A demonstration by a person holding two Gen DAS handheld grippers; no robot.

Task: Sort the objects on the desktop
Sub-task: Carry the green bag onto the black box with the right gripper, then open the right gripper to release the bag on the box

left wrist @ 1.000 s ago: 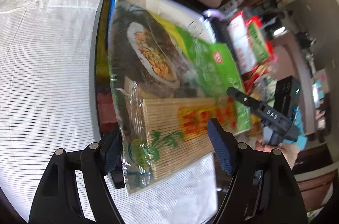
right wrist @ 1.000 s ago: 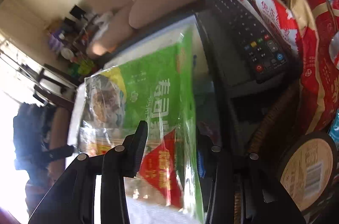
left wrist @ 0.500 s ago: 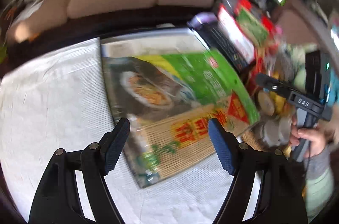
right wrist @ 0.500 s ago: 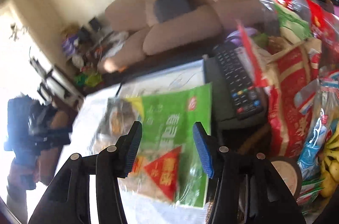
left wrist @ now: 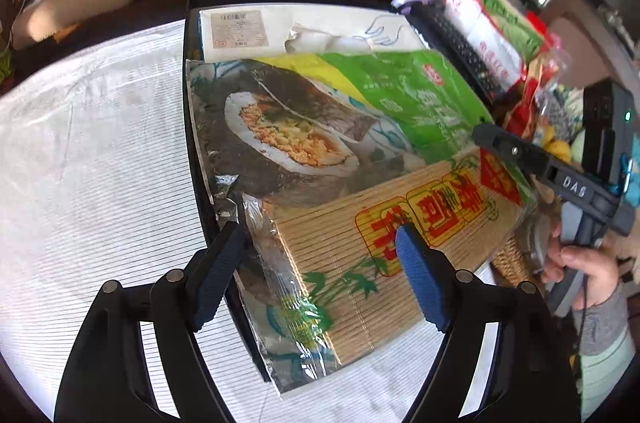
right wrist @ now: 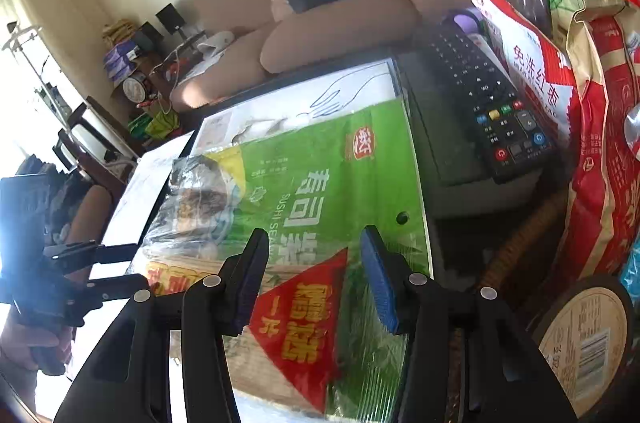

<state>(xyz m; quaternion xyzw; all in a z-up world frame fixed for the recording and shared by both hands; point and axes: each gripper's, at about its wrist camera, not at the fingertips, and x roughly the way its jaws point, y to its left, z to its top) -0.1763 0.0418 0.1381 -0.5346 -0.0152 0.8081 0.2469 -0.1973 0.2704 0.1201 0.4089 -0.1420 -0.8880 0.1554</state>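
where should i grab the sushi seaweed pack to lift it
Take the seaweed pack by its near short edge, at the bamboo mat end, coming in low from the cloth side. The pack lies flat and is wider than either tool can span, and that stiffer end overhangs the dark tray, so one finger can probably slip under it.

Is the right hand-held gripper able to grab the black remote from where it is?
Probably yes. The remote lies uncovered on top, beyond the right hand-held gripper, whose jaws are closing on nothing; only the sushi seaweed pack lies below.
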